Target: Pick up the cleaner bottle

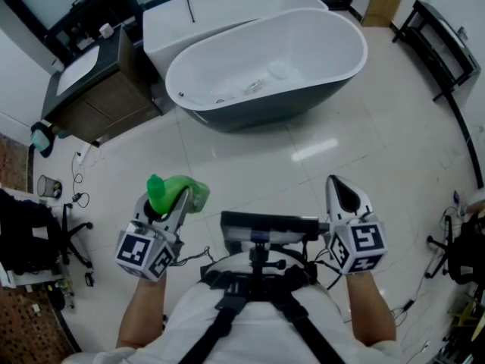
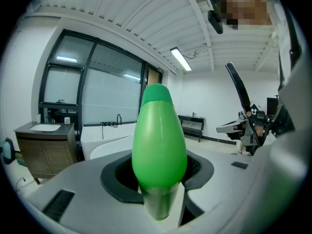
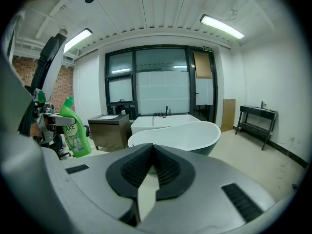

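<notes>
My left gripper (image 1: 180, 199) has its jaws clamped on the green plastic cleaner bottle (image 2: 160, 150), held off the floor on the near side of the white oval bathtub with a dark outer shell (image 1: 303, 101). My right gripper (image 3: 152, 155) has its jaws pressed together on nothing, also short of the tub. Small pale bits lie in the tub's basin, too small for me to identify.

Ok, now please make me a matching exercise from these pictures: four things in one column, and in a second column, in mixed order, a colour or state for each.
Column one
1. cleaner bottle
2. left hand-held gripper
3. right hand-held gripper
4. bathtub

Column two
a. jaws together, nothing between them
b. white inside, dark outside
c. green, gripped between two jaws
d. jaws closed on a thing

Right pairs: 1-c, 2-d, 3-a, 4-b
</notes>
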